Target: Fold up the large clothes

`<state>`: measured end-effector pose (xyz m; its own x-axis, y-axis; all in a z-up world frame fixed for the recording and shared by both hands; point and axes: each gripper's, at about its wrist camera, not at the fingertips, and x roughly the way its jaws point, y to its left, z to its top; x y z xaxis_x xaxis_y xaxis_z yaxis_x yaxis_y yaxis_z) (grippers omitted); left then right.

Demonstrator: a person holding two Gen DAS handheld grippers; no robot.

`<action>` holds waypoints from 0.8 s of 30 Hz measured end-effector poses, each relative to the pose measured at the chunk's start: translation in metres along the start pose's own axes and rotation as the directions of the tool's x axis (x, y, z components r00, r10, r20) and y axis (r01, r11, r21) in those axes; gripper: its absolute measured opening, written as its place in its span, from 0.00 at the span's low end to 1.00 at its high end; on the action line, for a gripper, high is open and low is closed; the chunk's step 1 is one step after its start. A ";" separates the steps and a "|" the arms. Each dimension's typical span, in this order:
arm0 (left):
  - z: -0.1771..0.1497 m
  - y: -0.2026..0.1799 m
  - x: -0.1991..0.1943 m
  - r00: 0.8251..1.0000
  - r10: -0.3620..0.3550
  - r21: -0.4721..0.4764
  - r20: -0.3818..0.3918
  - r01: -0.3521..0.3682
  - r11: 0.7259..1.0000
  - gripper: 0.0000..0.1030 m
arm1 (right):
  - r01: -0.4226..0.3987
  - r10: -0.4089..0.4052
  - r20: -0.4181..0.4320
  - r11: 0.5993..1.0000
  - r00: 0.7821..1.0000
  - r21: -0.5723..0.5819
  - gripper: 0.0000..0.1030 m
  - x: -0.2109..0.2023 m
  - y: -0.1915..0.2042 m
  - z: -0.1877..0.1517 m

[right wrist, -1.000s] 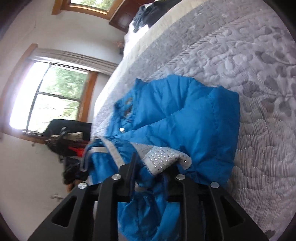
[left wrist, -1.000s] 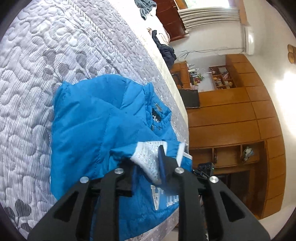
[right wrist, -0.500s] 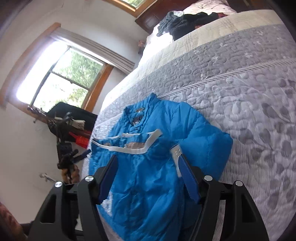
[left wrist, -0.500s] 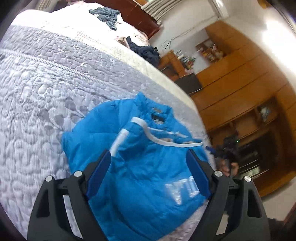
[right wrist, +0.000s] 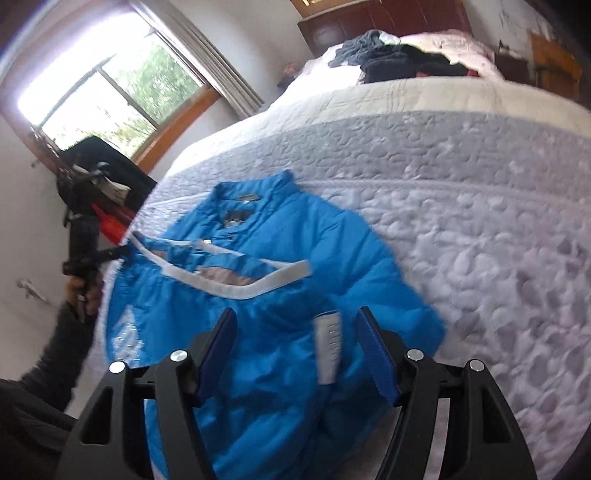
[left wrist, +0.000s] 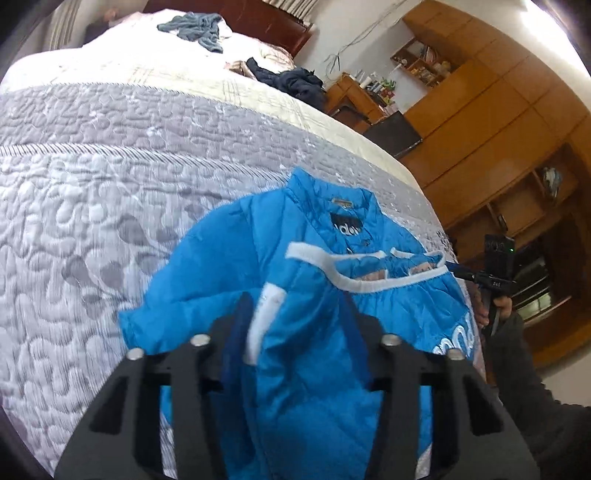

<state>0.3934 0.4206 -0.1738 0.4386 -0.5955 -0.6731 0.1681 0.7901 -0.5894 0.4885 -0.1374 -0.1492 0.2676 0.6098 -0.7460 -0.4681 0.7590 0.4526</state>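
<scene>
a bright blue puffer jacket [left wrist: 221,258] lies on the grey quilted bedspread [left wrist: 92,184] near the foot edge of the bed, collar pointing up the bed toward the pillows, its lower part folded up over the chest so the white elastic hem band [left wrist: 369,282] runs across the middle of the garment; in the right wrist view the same jacket [right wrist: 332,240] and hem band [right wrist: 240,290] show with the fold lying across the front. the left gripper [left wrist: 301,314] hovers over the near part of the jacket with its jaws spread wide, the blue-lined fingers [left wrist: 236,321] on either side of a white cuff [left wrist: 266,317] without pinching it. the right gripper [right wrist: 297,339] likewise stands with jaws well apart above the jacket, a white-and-grey cuff [right wrist: 327,347] between its blue pads [right wrist: 376,358] but not touched by them. in the left wrist view the right gripper appears at the jacket's far side, held by a hand [left wrist: 498,306] in a dark sleeve; in the right wrist view the left gripper shows at the opposite edge, also held by a hand [right wrist: 83,291]. further up the bed, on the pale cover, lie a grey-blue heap of clothes [left wrist: 195,29] and a dark heap [left wrist: 291,79]. wooden cabinets [left wrist: 498,110] stand beyond the bed on one side, a window [right wrist: 92,96] with curtains on the other
</scene>
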 end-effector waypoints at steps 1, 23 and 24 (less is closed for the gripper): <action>-0.001 0.001 0.001 1.000 -0.001 0.002 0.000 0.001 1.000 0.36 | 0.013 -0.013 -0.001 1.000 1.000 -0.016 0.66 0.000 0.000 0.000; 0.005 -0.029 -0.037 0.989 -0.070 0.056 0.132 0.063 0.996 0.10 | 0.082 -0.061 0.127 0.982 0.990 -0.169 0.11 -0.042 0.049 0.004; 0.009 -0.033 -0.041 0.987 -0.071 0.063 0.141 0.063 0.996 0.10 | 0.084 -0.061 0.136 0.982 0.989 -0.169 0.11 -0.046 0.052 0.007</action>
<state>0.3774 0.4205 -0.1229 0.5457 -0.6237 -0.5597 0.2510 0.7589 -0.6009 0.4576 -0.1244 -0.0883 0.4077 0.5874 -0.6991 -0.5796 0.7581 0.2989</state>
